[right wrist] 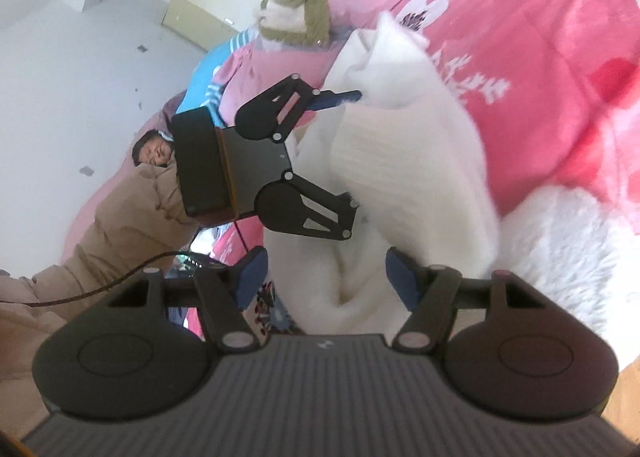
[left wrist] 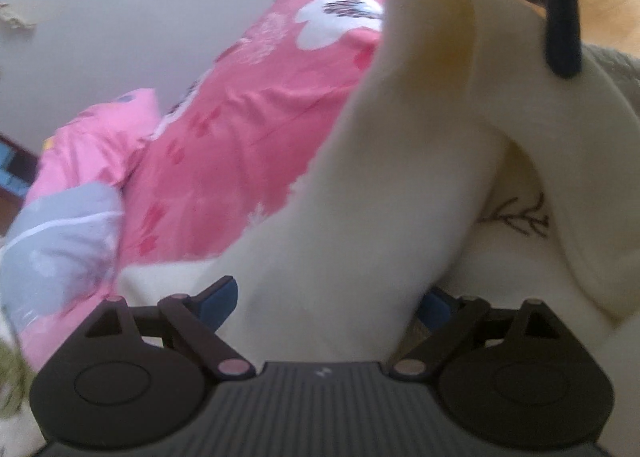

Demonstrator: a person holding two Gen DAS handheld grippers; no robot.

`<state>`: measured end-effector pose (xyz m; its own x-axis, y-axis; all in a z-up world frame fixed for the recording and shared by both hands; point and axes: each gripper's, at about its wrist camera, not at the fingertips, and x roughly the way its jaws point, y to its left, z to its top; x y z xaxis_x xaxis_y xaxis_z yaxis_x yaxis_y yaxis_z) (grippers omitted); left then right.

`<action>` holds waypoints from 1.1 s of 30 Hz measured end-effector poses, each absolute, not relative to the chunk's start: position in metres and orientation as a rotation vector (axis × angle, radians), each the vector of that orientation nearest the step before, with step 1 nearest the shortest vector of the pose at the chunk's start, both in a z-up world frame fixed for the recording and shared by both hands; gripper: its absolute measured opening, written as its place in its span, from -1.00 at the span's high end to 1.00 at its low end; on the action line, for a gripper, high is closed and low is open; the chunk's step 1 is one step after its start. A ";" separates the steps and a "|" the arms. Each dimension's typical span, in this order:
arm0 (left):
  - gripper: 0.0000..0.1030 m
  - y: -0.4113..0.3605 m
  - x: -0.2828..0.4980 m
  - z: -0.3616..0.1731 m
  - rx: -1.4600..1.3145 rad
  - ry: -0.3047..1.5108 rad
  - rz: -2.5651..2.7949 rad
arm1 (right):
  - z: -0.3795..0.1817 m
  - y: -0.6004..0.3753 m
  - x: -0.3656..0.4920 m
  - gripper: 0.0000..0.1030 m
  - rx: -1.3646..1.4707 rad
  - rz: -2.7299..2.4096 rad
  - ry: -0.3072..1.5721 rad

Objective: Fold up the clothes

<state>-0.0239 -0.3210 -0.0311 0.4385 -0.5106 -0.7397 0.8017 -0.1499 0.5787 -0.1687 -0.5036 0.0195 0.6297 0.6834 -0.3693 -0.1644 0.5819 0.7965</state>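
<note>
A thick white knit garment [right wrist: 404,161] lies bunched on a pink flowered quilt [right wrist: 540,69]. In the right wrist view my right gripper [right wrist: 328,281] is shut on a fold of it, the cloth creased between the blue pads. My left gripper [right wrist: 354,149] faces it from the left with its jaws wide and the garment between them. In the left wrist view, my left gripper [left wrist: 326,303] stands open around a thick roll of the white garment [left wrist: 332,225]. One dark finger [left wrist: 560,25] of the right gripper rests on a raised flap at the upper right.
A person in a tan padded coat [right wrist: 120,225] stands at the left, with a cable trailing beside. An olive and cream garment [right wrist: 296,5] and a blue striped one [right wrist: 208,73] lie further up the bed. A fluffy white blanket [right wrist: 568,241] is at the right. A white wall [left wrist: 140,9] is behind.
</note>
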 end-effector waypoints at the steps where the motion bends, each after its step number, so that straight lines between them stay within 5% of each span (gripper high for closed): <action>1: -0.76 -0.323 -0.021 -0.032 1.272 0.306 -1.197 | 0.018 -0.508 -0.170 -0.27 0.808 0.548 0.728; 6: 0.11 -0.325 -0.006 -0.021 1.167 0.419 -1.274 | 0.021 -0.522 -0.172 -0.27 0.819 0.526 0.697; 9: 0.32 -0.325 -0.004 -0.010 1.101 0.397 -1.241 | 0.026 -0.528 -0.173 -0.27 0.820 0.498 0.664; 23: 0.51 -0.302 0.040 0.089 0.613 0.336 -0.901 | 0.065 -0.474 -0.137 -0.59 0.532 0.235 0.498; 26: 0.52 -0.290 0.043 0.111 0.546 0.307 -0.845 | 0.077 -0.427 -0.128 -0.82 0.364 0.262 0.446; 33: 0.57 -0.235 0.039 0.170 0.345 0.188 -0.709 | 0.043 -0.357 -0.095 -0.78 0.139 0.056 0.463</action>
